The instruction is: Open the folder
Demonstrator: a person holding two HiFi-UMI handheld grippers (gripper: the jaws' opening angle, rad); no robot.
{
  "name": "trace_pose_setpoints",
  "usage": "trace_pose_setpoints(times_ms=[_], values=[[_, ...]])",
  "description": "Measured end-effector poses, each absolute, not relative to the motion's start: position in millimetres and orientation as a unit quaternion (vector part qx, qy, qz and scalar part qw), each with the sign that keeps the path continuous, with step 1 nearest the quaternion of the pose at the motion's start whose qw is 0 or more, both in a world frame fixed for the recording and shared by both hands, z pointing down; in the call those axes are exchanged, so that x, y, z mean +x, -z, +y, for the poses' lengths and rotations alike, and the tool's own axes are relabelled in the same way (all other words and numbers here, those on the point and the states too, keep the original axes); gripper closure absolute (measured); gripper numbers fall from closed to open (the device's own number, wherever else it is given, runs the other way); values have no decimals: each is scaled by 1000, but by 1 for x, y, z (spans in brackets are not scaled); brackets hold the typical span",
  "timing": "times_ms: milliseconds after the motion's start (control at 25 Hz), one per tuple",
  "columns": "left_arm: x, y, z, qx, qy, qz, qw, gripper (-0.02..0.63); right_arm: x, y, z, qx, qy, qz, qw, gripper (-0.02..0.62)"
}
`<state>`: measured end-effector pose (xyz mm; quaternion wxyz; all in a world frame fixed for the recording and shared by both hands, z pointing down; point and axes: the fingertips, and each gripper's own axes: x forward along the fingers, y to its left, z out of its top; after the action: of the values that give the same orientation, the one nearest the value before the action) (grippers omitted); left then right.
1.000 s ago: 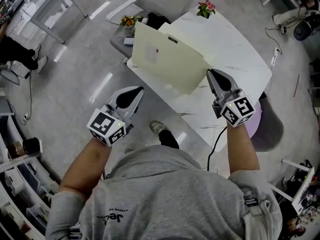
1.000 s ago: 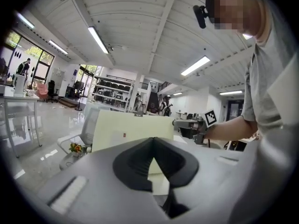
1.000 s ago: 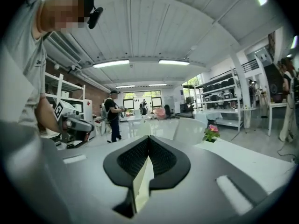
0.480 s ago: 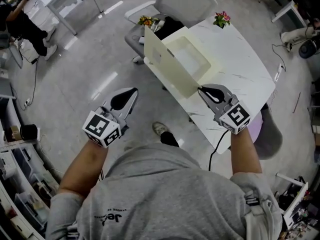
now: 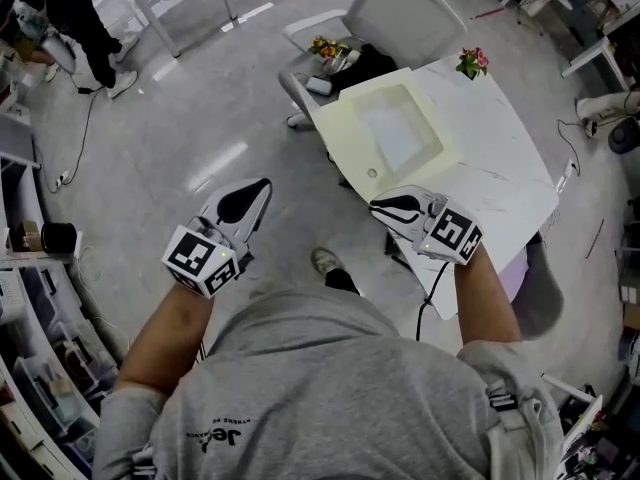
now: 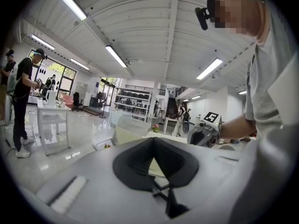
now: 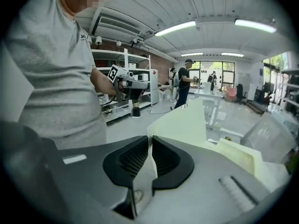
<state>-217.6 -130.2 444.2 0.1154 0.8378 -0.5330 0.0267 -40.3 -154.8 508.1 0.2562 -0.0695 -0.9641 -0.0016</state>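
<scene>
A pale yellow folder (image 5: pixel 395 133) lies on the white table (image 5: pixel 500 188), its cover swung up and over toward the table's near-left edge. My right gripper (image 5: pixel 376 205) is shut on the cover's near corner. In the right gripper view the thin yellow cover (image 7: pixel 184 120) runs up from between the pressed pads of the right gripper (image 7: pixel 150 146). My left gripper (image 5: pixel 260 190) hangs over the floor, left of the table, shut with nothing in it. In the left gripper view the left gripper (image 6: pixel 154 146) has its tips together, and the right gripper (image 6: pixel 205 133) shows beyond them.
A white chair (image 5: pixel 400 10) with a black item (image 5: pixel 365 63) stands behind the table. Small flower pots sit at the table's far corner (image 5: pixel 472 63) and by the chair (image 5: pixel 325 46). A person (image 5: pixel 60 8) stands far left, near shelving (image 5: pixel 25 268).
The right gripper moved left and toward me with the cover's corner, lifting the cover from flat to swung open. The left gripper drifted slightly, still over the floor.
</scene>
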Motion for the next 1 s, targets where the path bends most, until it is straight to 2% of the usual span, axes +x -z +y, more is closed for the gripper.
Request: trace_pose_setpoints(times_ms=[200, 600, 800, 1000], values=[[-242, -446, -112, 823, -30, -556, 116, 551, -66, -541, -136, -141, -81, -950, 267, 575], [-275, -462, -86, 796, -32, -590, 135, 551, -104, -570, -148, -186, -260, -922, 217, 526], [-281, -469, -81, 789, -31, -597, 142, 551, -117, -599, -151, -189, -287, -905, 249, 511], [-282, -478, -77, 786, -32, -598, 151, 551, -113, -646, -185, -100, -329, -895, 285, 512]])
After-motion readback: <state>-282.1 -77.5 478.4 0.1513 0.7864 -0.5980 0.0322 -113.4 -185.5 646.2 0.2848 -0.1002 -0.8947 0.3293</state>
